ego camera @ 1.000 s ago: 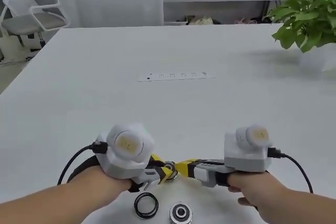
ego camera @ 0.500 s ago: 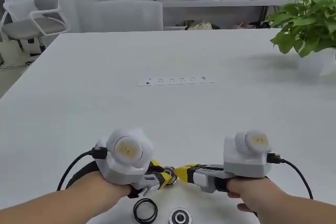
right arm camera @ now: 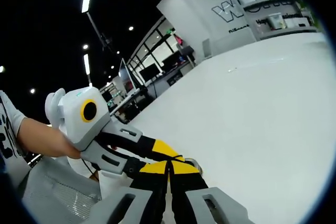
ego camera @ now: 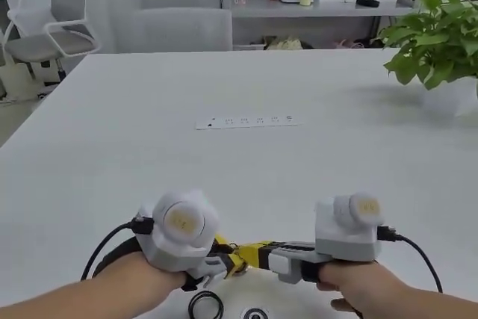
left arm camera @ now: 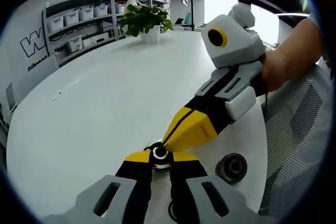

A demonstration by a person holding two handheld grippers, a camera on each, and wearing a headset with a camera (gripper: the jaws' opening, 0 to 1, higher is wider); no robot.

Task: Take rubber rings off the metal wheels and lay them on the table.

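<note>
white table [ego camera: 112, 140]; left gripper [left arm camera: 159, 159] tight on metal wheel [left arm camera: 159, 153], right gripper [right arm camera: 169, 166] closed alongside

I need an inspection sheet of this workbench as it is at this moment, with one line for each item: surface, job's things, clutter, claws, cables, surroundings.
Surface: white table, smooth and wide.
Job's things: small metal wheel between the left claw's jaws; second wheel and loose black rubber ring lying on the table near the person.
Clutter: socket strip mid-table; potted plant at the far right.
Claws: left claw shut on the small metal wheel; right claw shut, tips at that wheel; what it pinches cannot be told.
Cables: black cable from the left claw's body; second cable from the right.
Surroundings: office chair and shelf behind the table.
</note>
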